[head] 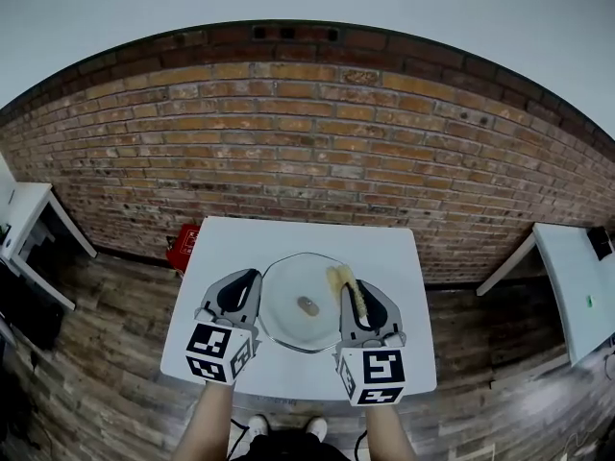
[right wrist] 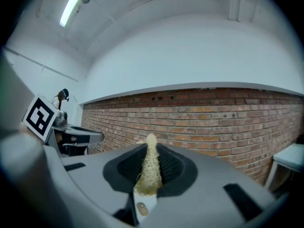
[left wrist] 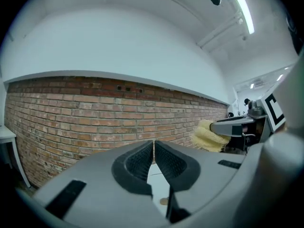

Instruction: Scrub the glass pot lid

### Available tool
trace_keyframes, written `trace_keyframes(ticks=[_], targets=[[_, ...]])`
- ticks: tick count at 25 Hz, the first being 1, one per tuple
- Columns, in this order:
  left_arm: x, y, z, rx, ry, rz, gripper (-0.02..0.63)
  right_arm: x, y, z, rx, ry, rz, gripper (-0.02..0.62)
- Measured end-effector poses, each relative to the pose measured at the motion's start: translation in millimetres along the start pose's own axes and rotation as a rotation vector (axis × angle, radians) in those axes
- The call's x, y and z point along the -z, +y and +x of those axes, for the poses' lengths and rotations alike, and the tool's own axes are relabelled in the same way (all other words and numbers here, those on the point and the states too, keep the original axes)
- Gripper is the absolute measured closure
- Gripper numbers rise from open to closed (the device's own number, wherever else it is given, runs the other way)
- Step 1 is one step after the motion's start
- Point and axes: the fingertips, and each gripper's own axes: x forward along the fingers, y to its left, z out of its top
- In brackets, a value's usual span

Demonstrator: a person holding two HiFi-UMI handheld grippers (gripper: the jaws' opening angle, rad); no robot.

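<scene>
Judging the scrub not yet begun, I am planning to bring the yellow scrubber point(right wrist: 149, 170) down flat onto the glass pot lid point(head: 283, 332), working small circles round its knob point(head: 307, 305) and keeping the lid from sliding on the worktop point(head: 288, 238). Left of the lid, the left gripper point(left wrist: 153, 144) is keeping its fingers point(left wrist: 137, 163) almost together, holding nothing. Right of the lid, the right gripper point(right wrist: 151, 148) is pinching the scrubber between its fingers point(right wrist: 175, 167).

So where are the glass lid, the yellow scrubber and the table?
glass lid point(head: 307, 305), head view, on its centre knob.
yellow scrubber point(right wrist: 150, 167), right gripper view, on the middle of its fibres.
table point(head: 384, 253), head view, on the bare white top near the far right corner.
</scene>
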Motion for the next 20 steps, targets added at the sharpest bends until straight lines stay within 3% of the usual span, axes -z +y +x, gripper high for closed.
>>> trace_keyframes(ticks=[9,20], targets=[[-31.8,2.8,-9.6,-0.004,-0.051,0.027,0.594,-31.9,12.4,-0.8,-0.014,-0.063,-0.012,0.537],[-34.4,3.8,-14.3,-0.005,-0.061,0.021,0.595,-33.8,18.8,-3.7,-0.021,-0.068,-0.006,0.537]])
